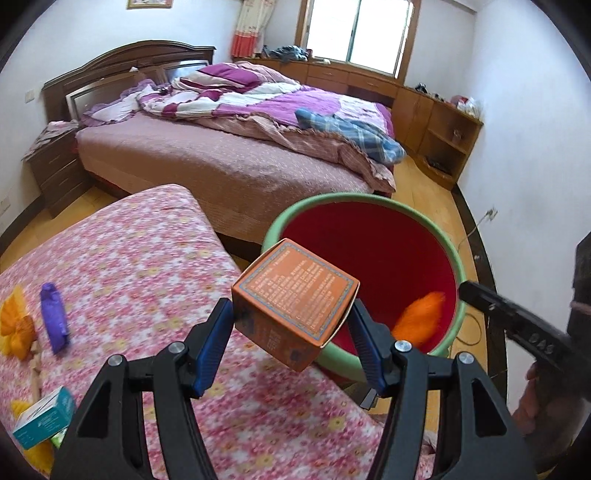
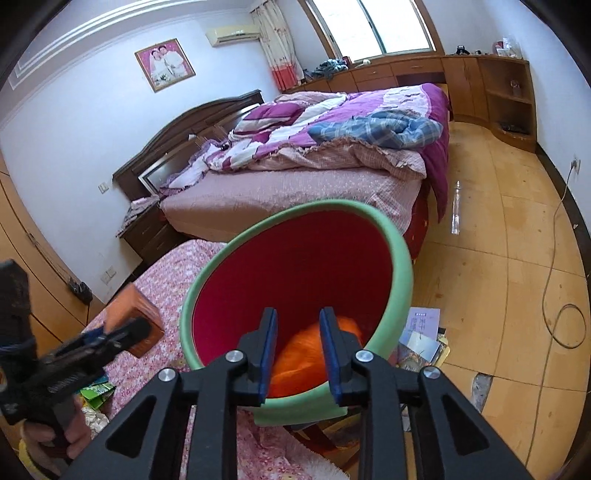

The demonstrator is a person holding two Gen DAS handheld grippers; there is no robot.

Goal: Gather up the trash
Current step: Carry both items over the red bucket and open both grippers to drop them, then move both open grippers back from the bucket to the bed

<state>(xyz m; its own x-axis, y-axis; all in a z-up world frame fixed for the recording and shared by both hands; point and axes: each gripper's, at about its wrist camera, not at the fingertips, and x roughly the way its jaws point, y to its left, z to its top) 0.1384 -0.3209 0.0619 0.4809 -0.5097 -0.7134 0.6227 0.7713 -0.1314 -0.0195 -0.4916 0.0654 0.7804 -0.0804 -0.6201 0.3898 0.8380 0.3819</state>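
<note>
Walls: plain white; a framed portrait (image 2: 165,69) hangs above the headboard (image 2: 192,122).
Light: bright daylight through the window (image 1: 356,31); patterned curtain (image 1: 249,27) at its left.
Floor: yellow wood panels (image 2: 498,258), a cable lying across them.
Bed: rumpled purple quilt (image 1: 258,92), blue plaid cloth (image 1: 351,133) at its foot.
Storage: wooden cabinets (image 1: 439,122) under the window and along the corner; dark nightstand (image 1: 55,166) beside the bed.

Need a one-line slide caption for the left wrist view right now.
Left tool holds an orange box beside the green-rimmed red bin, above the floral cover.
</note>
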